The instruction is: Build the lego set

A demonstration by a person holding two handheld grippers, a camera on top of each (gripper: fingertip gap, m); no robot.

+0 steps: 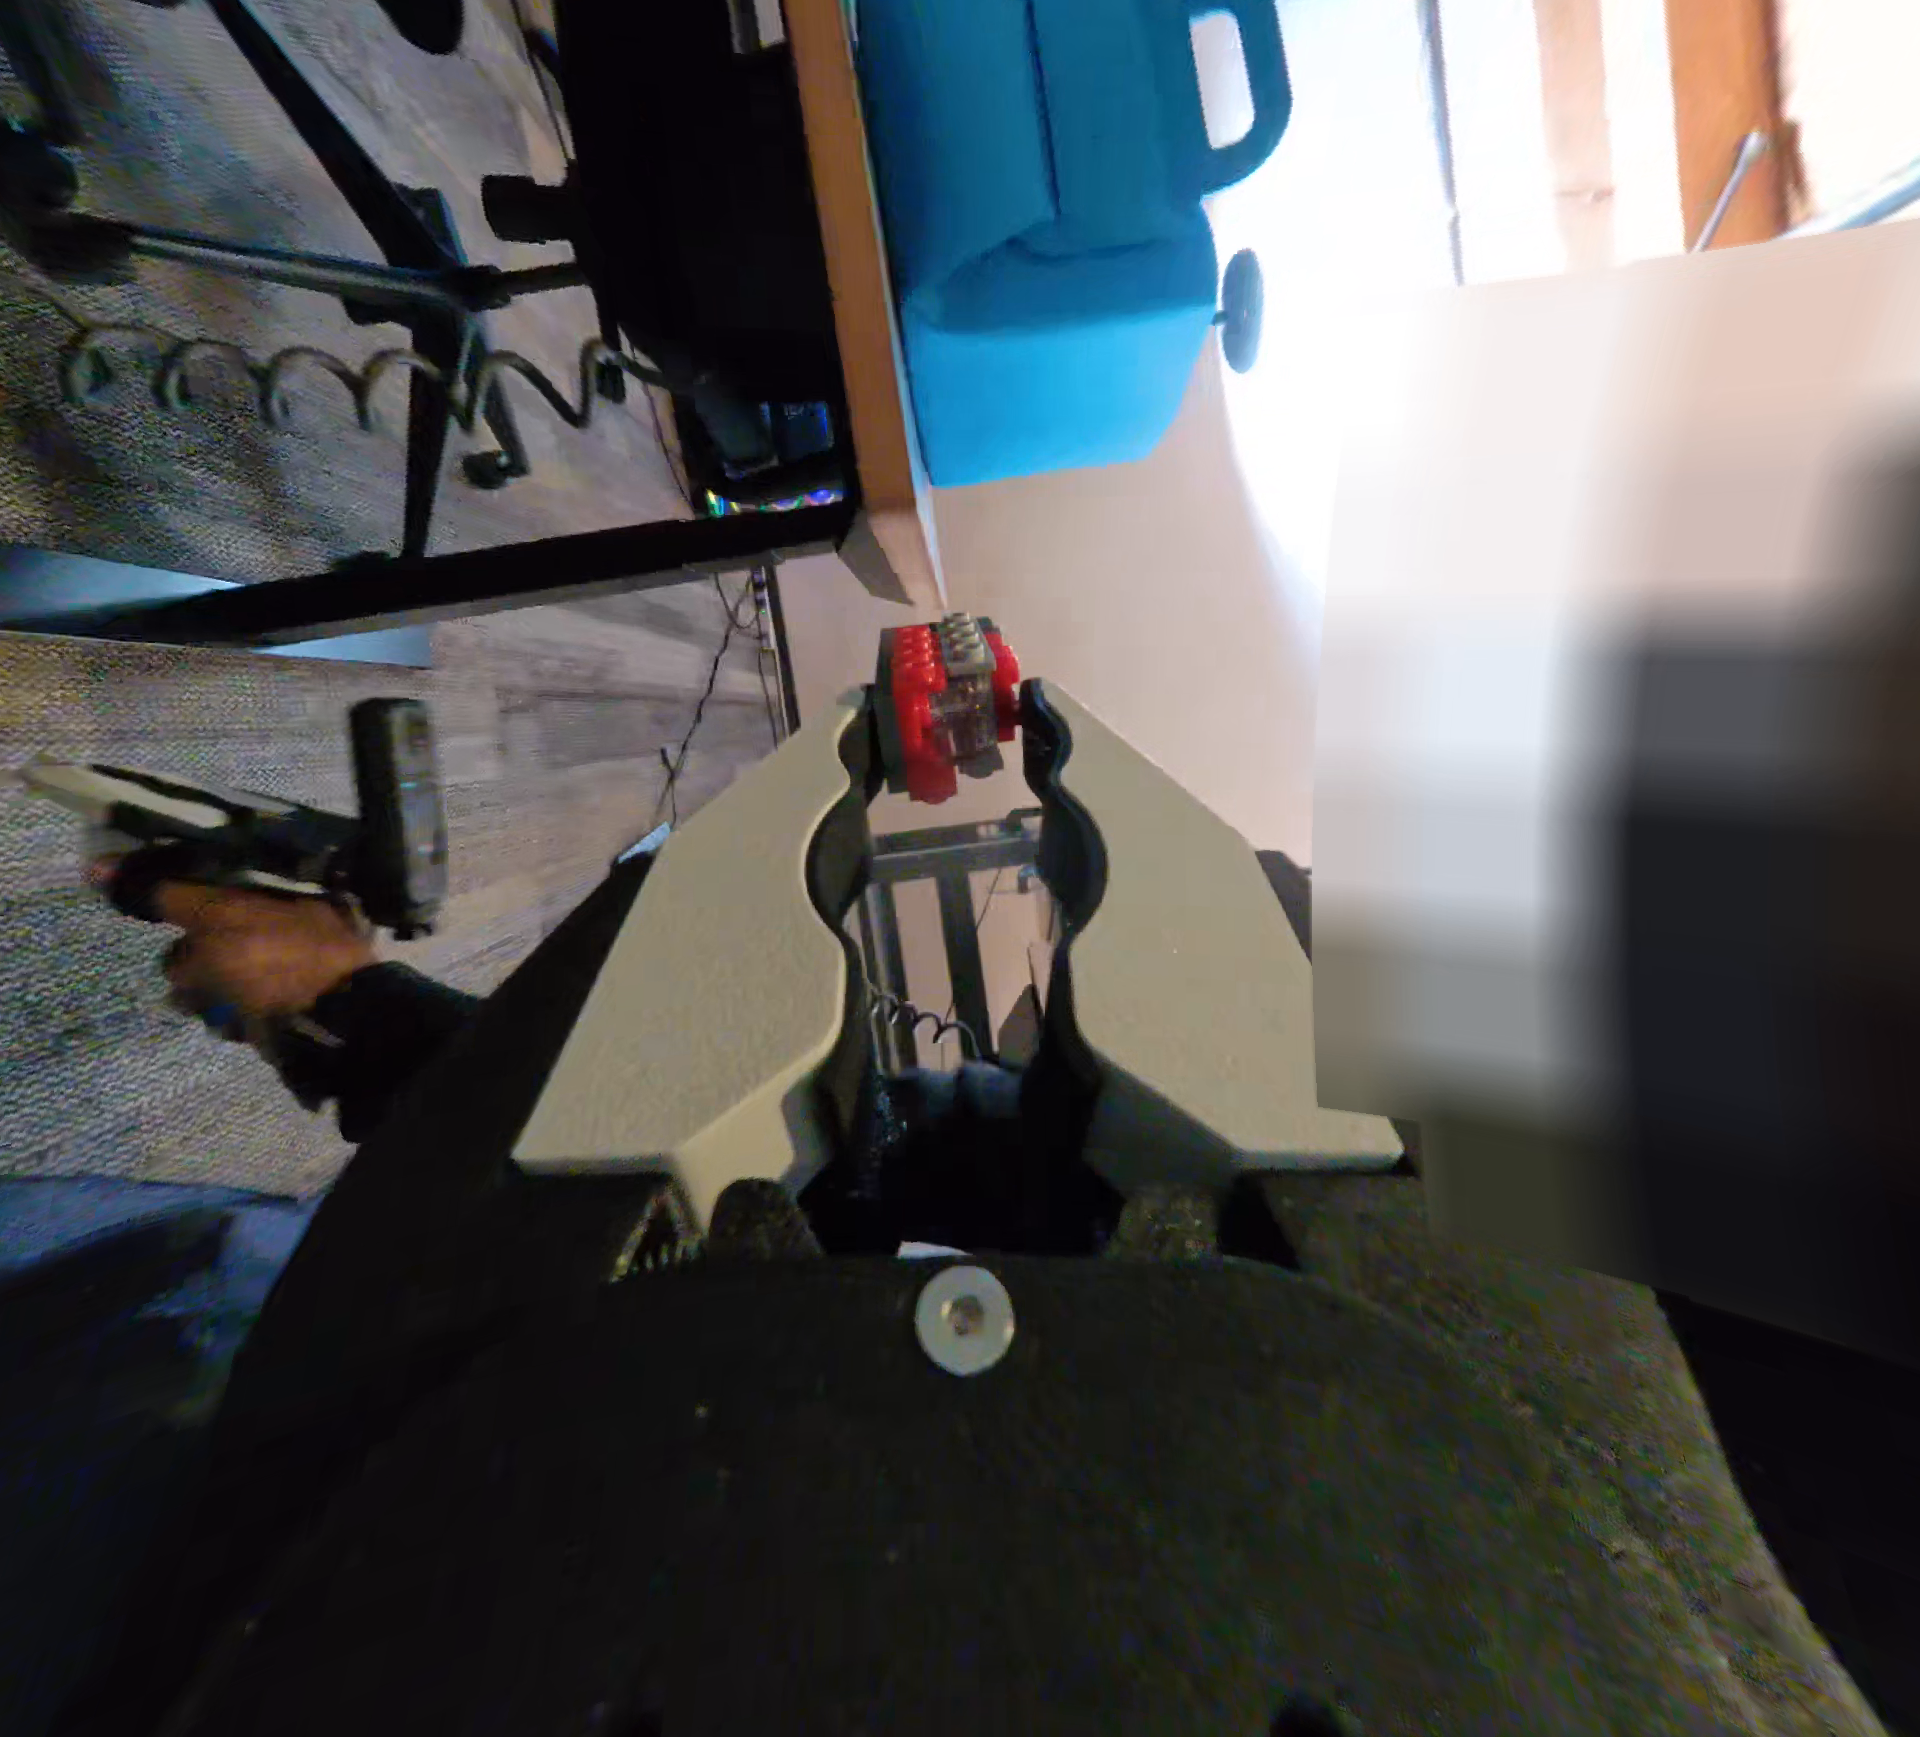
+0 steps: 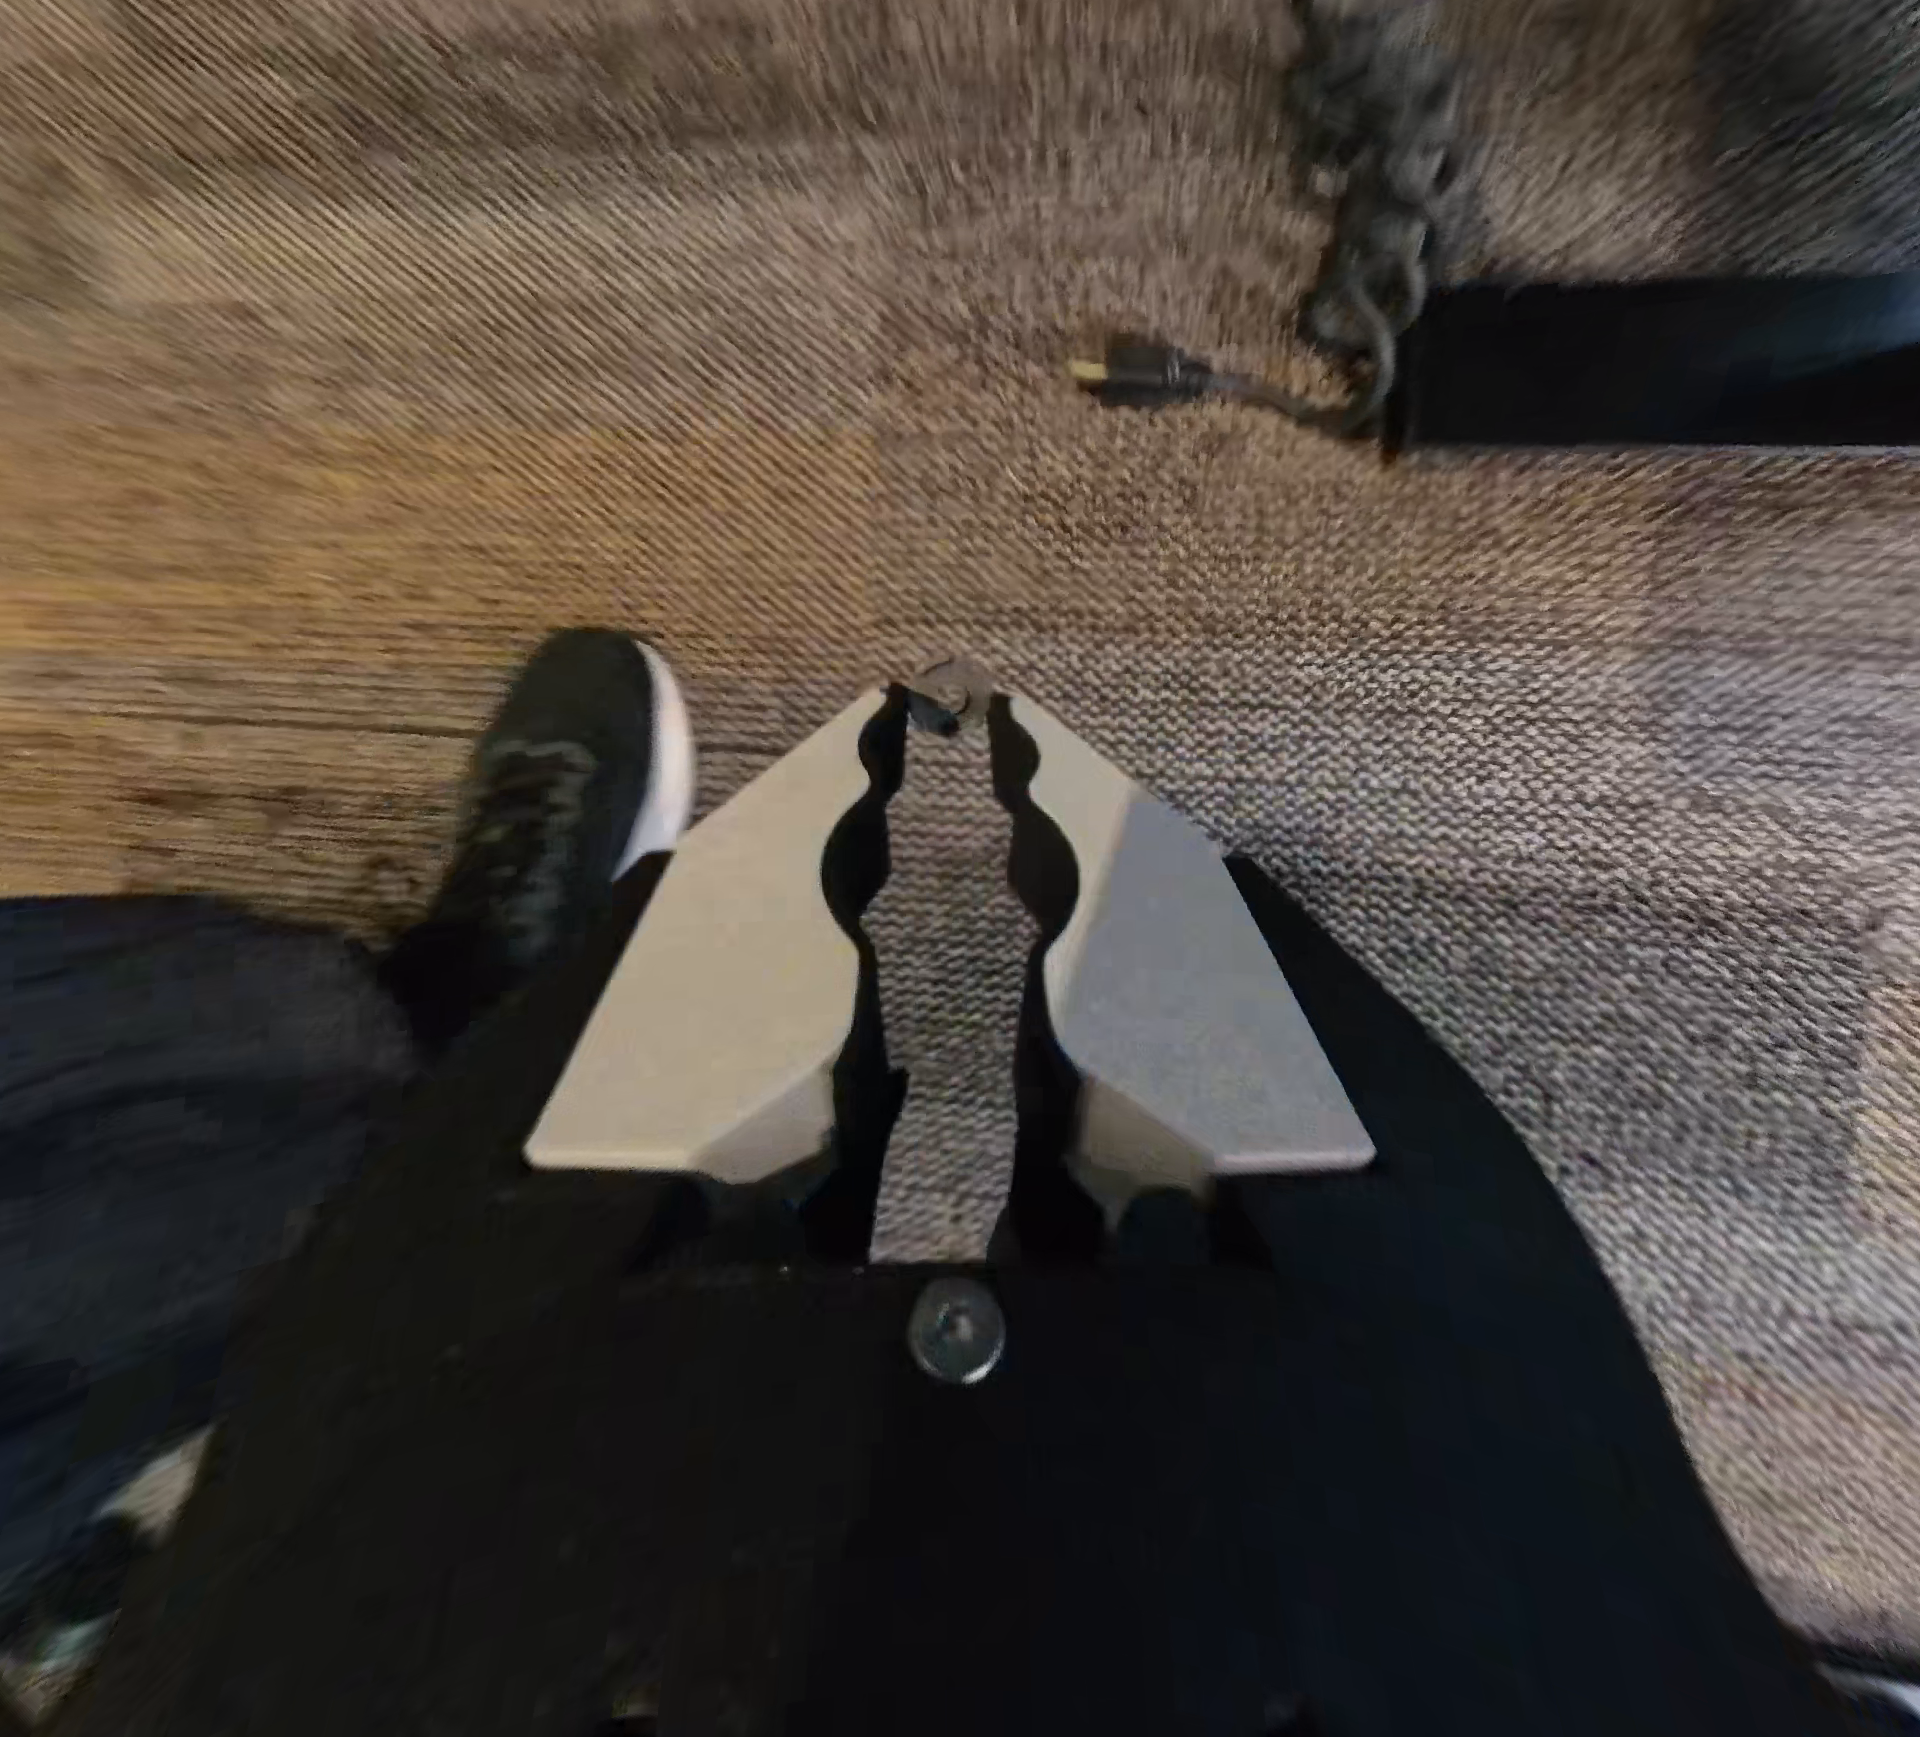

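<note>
My left gripper (image 1: pixel 948 723) is shut on a small lego assembly (image 1: pixel 935 700) of red and grey bricks with a clear part, held at the fingertips in the air beside the white table (image 1: pixel 1143 607). This view is turned on its side. My right gripper (image 2: pixel 948 702) points down at the carpet and pinches a small grey round piece with a dark pin (image 2: pixel 951 688) at its tips. The right gripper also shows in the left wrist view (image 1: pixel 395 814), low at the left, held by a hand (image 1: pixel 260 949).
A blue box with a handle (image 1: pixel 1039 212) stands on the white table near its wooden edge (image 1: pixel 831 181). On the carpet are a dark shoe (image 2: pixel 571 773), a loose plug (image 2: pixel 1143 373) with a coiled cable (image 2: pixel 1371 129), and a black table foot (image 2: pixel 1662 362).
</note>
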